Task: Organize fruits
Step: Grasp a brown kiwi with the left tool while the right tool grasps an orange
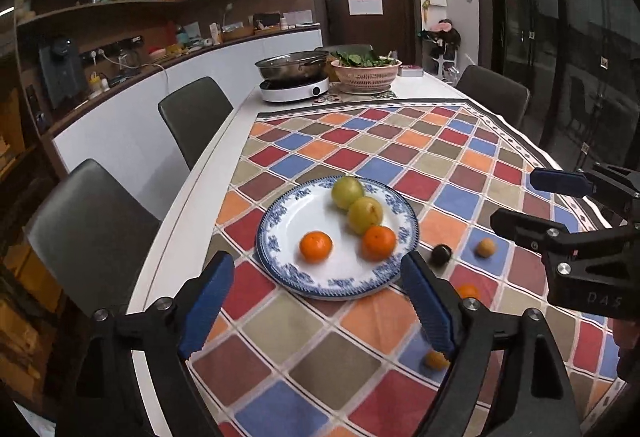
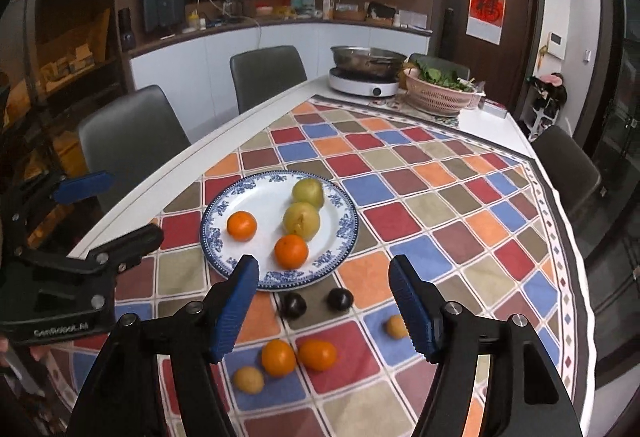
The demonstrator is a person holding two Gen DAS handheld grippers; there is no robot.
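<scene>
Both tools stand with their blue pads apart and nothing between them. Left tool (image 1: 316, 301) fills the bottom of the left wrist view, its pads framing the near rim of the plate (image 1: 280, 269); the right tool (image 2: 324, 307) does the same at the bottom of the right wrist view, above loose fruit on the cloth.

At the centre of both views the blue-and-white plate rests on a checked tablecloth (image 2: 440, 197) that covers the table (image 1: 192, 213). It carries four fruits: two yellow-green ones, the far one (image 2: 307, 193) touching the near one (image 2: 301, 221), and two mandarins, one (image 2: 291, 251) just beside the near green fruit and the other (image 2: 241, 225) alone toward the plate's left.

Off the plate, low in the right wrist view, lie two dark plums (image 2: 292, 305) (image 2: 339, 299) near the plate's rim, two orange fruits (image 2: 278, 357) (image 2: 317, 355) touching each other, a small yellow fruit (image 2: 248, 379) at lower left of them, and another small yellow fruit (image 2: 397, 326) beside the right pad.

At the upper middle of the frame, the table's far end holds a steel pot (image 2: 366, 57) on a white cooker and a pink basket of greens (image 2: 438, 93).
</scene>
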